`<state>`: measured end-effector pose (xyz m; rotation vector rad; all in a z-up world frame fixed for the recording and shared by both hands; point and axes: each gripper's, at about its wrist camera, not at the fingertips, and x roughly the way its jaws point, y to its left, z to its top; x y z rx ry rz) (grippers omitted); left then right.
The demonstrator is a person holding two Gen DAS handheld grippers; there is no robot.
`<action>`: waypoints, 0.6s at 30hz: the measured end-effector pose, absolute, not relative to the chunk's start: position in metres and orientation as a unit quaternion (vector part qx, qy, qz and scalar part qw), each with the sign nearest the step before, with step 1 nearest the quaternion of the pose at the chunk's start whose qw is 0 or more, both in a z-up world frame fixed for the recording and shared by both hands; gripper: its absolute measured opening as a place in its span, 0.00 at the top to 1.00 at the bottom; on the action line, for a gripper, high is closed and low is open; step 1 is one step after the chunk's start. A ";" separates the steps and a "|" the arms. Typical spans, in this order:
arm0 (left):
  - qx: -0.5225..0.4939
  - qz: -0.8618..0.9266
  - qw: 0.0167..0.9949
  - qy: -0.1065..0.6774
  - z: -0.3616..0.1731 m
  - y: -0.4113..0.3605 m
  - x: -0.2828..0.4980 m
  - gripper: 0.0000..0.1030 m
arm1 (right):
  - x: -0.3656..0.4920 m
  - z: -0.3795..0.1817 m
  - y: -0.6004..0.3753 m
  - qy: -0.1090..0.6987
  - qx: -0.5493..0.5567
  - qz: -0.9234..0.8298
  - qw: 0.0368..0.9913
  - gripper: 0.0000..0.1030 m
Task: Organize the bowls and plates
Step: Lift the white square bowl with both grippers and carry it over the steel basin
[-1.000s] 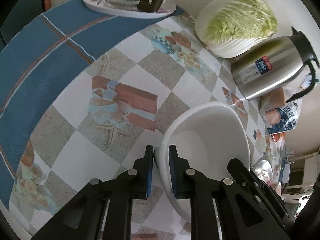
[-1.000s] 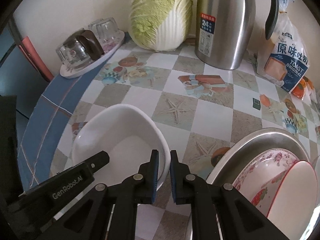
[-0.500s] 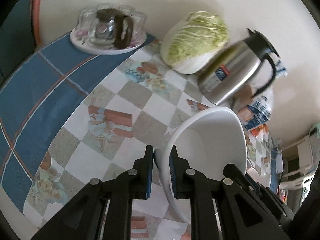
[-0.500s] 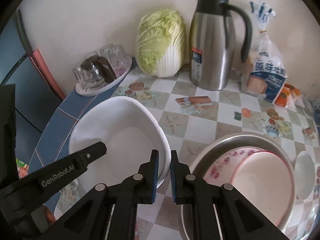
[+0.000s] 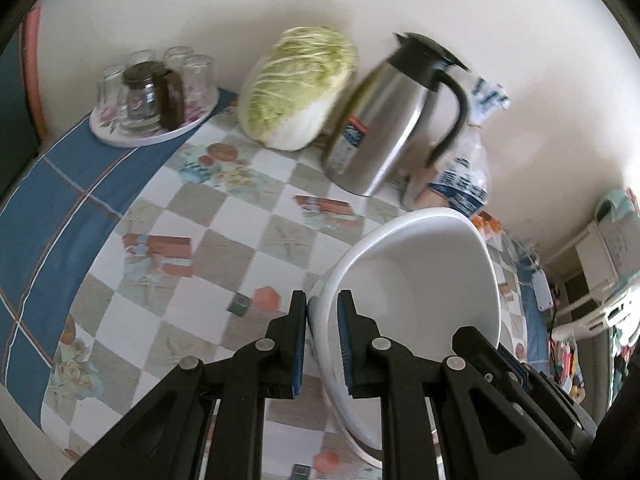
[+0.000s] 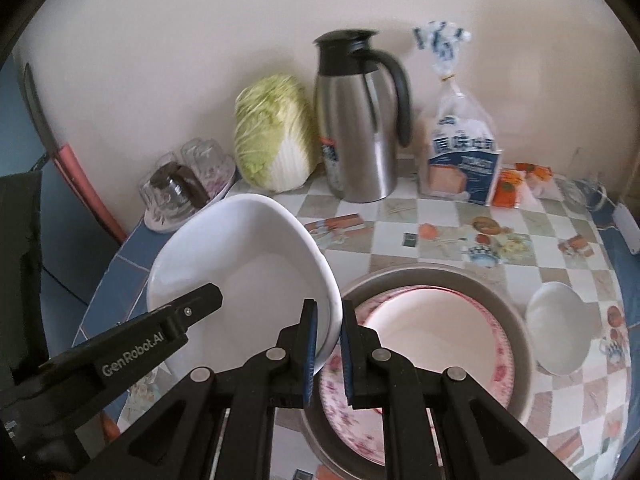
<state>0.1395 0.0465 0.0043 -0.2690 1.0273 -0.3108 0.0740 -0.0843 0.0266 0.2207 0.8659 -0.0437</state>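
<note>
Both tools clamped on the white bowl [image 6: 244, 264]: left tool [image 5: 322, 316] pinches one side of the rim, right tool [image 6: 328, 328] the opposite side, bowl tilted and held clear above the desk [image 6: 440, 224]. Just beside its lower edge sits the metal basin [image 6: 520, 320] holding a floral plate [image 6: 500, 360]; small white bowl [image 6: 558, 334] beside the basin, steel jug [image 6: 356, 136] and cabbage [image 6: 272, 136] by the wall.

A napa cabbage [image 6: 274, 136] stands against the wall beside a steel thermos jug [image 6: 358, 120]. A toast bag [image 6: 460, 152] stands right of it; a tray of glasses [image 6: 188, 184] sits left.
</note>
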 end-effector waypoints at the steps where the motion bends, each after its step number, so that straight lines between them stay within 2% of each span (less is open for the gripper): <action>1: -0.125 -0.151 0.851 0.487 0.006 0.042 0.137 0.85 | 0.070 0.029 -0.090 0.415 0.110 -0.024 0.903 0.88; 18: -0.072 -0.179 0.857 0.478 0.020 -0.019 0.113 0.85 | 0.033 0.034 -0.153 0.398 0.166 -0.042 0.901 0.88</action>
